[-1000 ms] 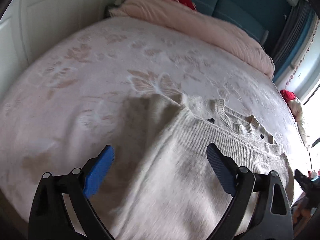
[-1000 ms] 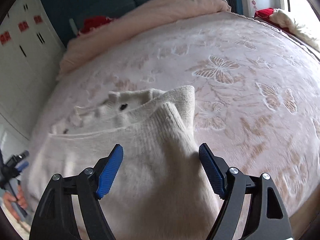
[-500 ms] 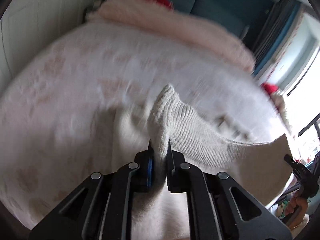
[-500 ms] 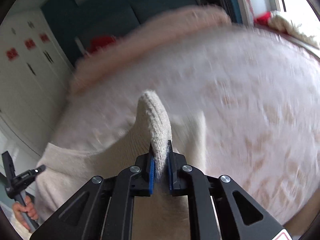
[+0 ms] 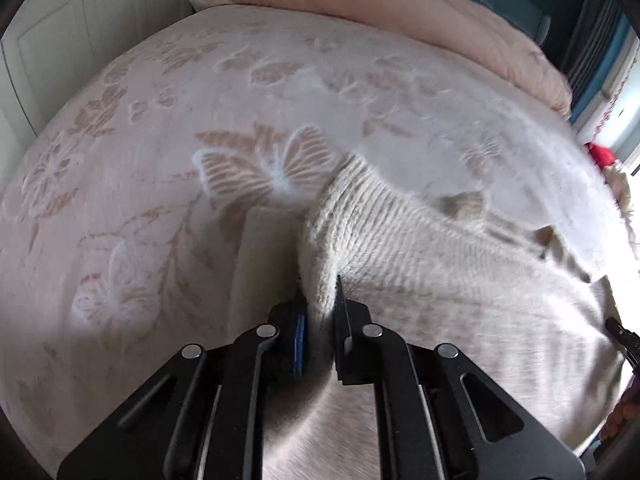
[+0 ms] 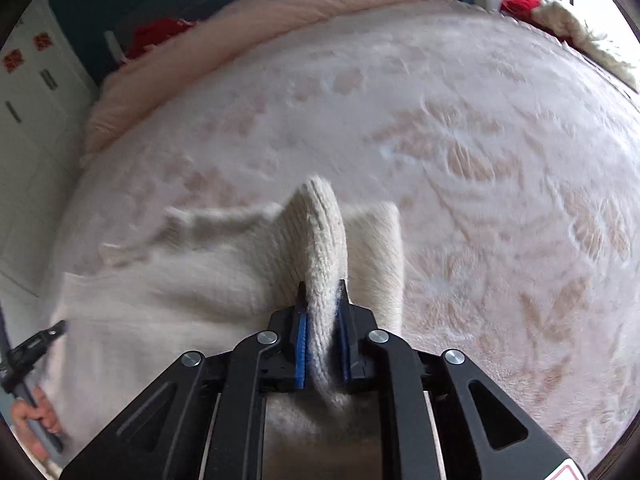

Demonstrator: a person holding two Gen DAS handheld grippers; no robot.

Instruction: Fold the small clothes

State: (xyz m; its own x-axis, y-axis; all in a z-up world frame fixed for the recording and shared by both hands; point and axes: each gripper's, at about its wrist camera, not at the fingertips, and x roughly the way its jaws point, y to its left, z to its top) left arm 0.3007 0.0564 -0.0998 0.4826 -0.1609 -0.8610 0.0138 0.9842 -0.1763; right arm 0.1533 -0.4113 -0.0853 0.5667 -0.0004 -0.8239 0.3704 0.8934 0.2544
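Left gripper (image 5: 320, 300): fingers clamped on a raised fold of the cream knit sweater (image 5: 420, 264). Right gripper (image 6: 322, 304): fingers pinch a thick ribbed ridge of the same sweater, jaws easing apart, knit pressed between the blue pads (image 6: 301, 340).

Beyond the fingers, the sweater lies spread on the bed (image 5: 160, 100).

Left view only: butterfly motif (image 5: 264, 168) just past the fingertips, left. Right view only: a hand (image 6: 34, 412) on the other tool's handle, far left; red cloth (image 6: 158, 32) beyond the pink duvet (image 6: 280, 12).
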